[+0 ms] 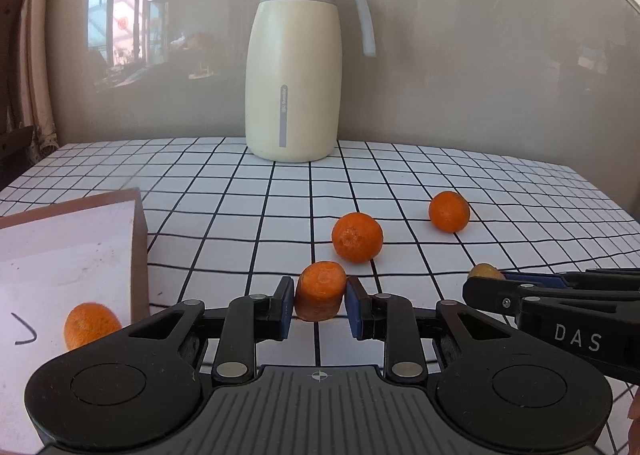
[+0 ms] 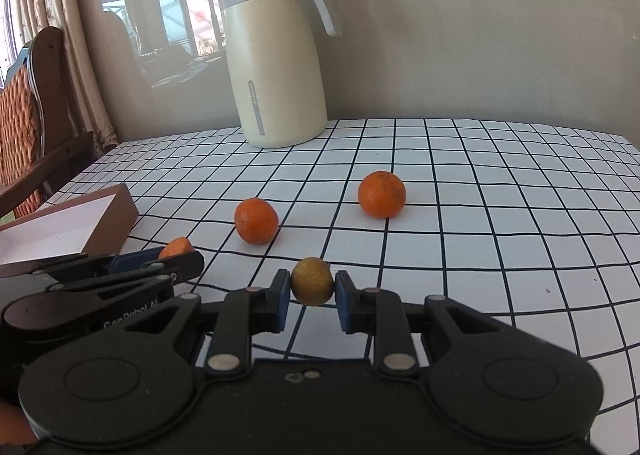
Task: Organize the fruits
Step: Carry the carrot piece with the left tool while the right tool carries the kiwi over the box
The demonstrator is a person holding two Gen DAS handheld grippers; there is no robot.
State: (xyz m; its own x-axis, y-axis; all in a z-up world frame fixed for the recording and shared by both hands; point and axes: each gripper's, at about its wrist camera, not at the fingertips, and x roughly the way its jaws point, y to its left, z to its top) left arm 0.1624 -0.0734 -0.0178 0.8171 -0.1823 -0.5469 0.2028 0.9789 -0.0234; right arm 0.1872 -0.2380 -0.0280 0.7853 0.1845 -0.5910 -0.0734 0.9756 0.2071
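Observation:
My left gripper [image 1: 320, 305] is shut on a squashed orange fruit [image 1: 321, 290], held just above the checked tablecloth. My right gripper [image 2: 311, 295] is shut on a small yellow-brown fruit [image 2: 312, 281]. Each gripper shows in the other's view: the right one [image 1: 476, 287] with its fruit tip [image 1: 485, 271], the left one [image 2: 188, 261] with its orange fruit [image 2: 176, 247]. Two oranges lie loose on the cloth [image 1: 357, 237] [image 1: 449, 211], also seen in the right wrist view [image 2: 256, 220] [image 2: 381, 194]. Another orange [image 1: 90, 325] lies by the box at the left.
A brown box with a white inside [image 1: 72, 255] stands at the left, also in the right wrist view [image 2: 68, 227]. A cream thermos jug [image 1: 294, 67] stands at the back by the wall. A wooden chair [image 2: 32, 115] is past the table's left edge.

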